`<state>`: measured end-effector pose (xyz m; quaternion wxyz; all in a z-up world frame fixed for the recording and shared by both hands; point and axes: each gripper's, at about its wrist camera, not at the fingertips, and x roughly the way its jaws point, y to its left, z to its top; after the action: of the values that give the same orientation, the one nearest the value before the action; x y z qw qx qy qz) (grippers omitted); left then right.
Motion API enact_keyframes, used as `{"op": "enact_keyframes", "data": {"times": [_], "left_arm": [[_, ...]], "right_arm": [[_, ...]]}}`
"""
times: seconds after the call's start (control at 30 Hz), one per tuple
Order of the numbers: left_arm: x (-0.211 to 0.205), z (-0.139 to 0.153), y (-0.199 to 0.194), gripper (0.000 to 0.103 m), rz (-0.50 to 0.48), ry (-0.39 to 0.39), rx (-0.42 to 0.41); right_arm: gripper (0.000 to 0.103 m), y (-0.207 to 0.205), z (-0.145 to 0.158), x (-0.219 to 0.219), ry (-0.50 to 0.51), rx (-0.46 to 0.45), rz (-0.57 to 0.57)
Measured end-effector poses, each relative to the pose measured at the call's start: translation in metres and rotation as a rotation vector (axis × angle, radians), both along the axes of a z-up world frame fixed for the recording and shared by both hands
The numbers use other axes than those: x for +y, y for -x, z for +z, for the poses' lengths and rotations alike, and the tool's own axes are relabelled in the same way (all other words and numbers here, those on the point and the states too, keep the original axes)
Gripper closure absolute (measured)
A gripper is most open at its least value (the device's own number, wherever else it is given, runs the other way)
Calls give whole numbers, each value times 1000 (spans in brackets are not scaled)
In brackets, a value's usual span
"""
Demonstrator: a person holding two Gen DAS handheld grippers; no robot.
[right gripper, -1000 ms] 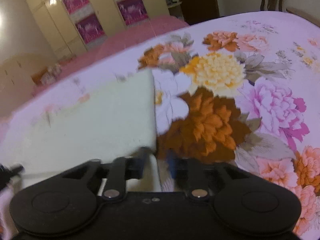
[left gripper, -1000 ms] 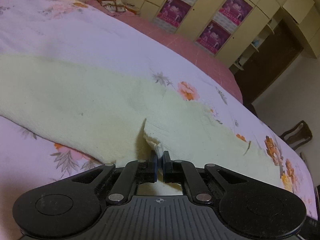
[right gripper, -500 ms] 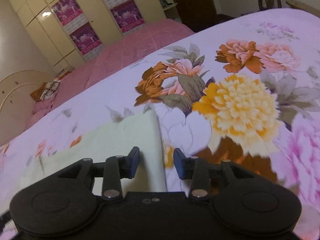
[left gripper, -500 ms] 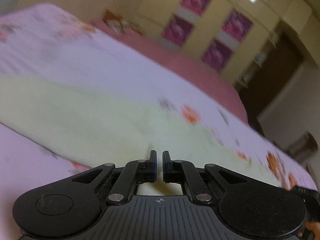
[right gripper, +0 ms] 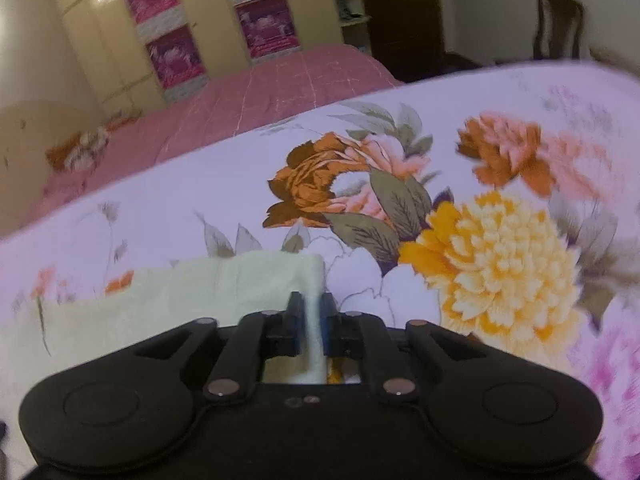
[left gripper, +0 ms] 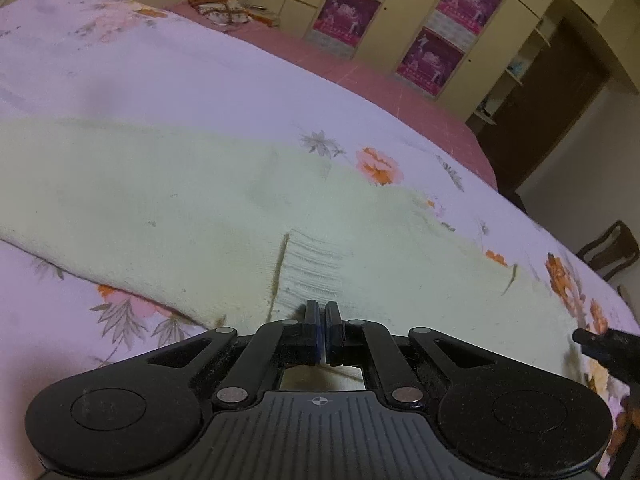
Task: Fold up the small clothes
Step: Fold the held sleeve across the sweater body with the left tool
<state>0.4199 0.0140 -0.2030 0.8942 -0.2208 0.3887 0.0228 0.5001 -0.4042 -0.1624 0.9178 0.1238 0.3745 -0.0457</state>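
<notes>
A pale yellow knitted garment (left gripper: pixel 160 200) lies spread flat across the flowered bedspread (left gripper: pixel 160 80). My left gripper (left gripper: pixel 322 308) is shut on the garment's near edge, at a ribbed band (left gripper: pixel 312 268). In the right wrist view the garment's right-hand corner (right gripper: pixel 180 304) lies on the bedspread (right gripper: pixel 200 208). My right gripper (right gripper: pixel 312 300) straddles that corner's edge. Its jaws are closing, and a strip of the cloth fills the narrow gap between the pads. The right gripper's tip (left gripper: pixel 580 338) also shows at the right edge of the left wrist view.
A second bed with a pink cover (left gripper: pixel 400 92) stands behind this one, with a small heap of orange and white cloth (left gripper: pixel 224 8) on it. Cream wardrobes with pink posters (left gripper: pixel 432 16) line the wall. A dark wooden chair (left gripper: pixel 608 248) stands beyond the bed's far right end.
The right gripper slid along to the garment's corner; its jaws spread around the edge, then narrowed onto the cloth. The left gripper stayed shut on the ribbed edge, which now lies flatter.
</notes>
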Motion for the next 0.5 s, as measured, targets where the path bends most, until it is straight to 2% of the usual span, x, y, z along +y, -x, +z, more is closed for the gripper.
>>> {"op": "enact_keyframes", "data": {"times": [0.13, 0.23, 0.27, 0.3, 0.37, 0.47, 0.5], "left_arm": [[-7, -6, -2, 100, -14, -21, 7], [-3, -6, -3, 100, -22, -31, 5], [-4, -3, -4, 100, -28, -45, 15], [-6, 0, -5, 100, -41, -66, 27], [-12, 5, -11, 100, -78, -123, 48], [-18, 9, -24, 100, -139, -186, 93], [-18, 10, -27, 100, -145, -191, 109]], "right_arm": [[81, 29, 9, 14, -11, -40, 60], [82, 45, 0, 25, 41, -10, 85], [83, 46, -6, 26, 62, 18, 91], [83, 50, -7, 25, 73, 4, 95], [83, 53, 2, 25, 62, 17, 79], [74, 57, 9, 30, 39, -7, 101], [74, 56, 4, 33, 55, 28, 109]]}}
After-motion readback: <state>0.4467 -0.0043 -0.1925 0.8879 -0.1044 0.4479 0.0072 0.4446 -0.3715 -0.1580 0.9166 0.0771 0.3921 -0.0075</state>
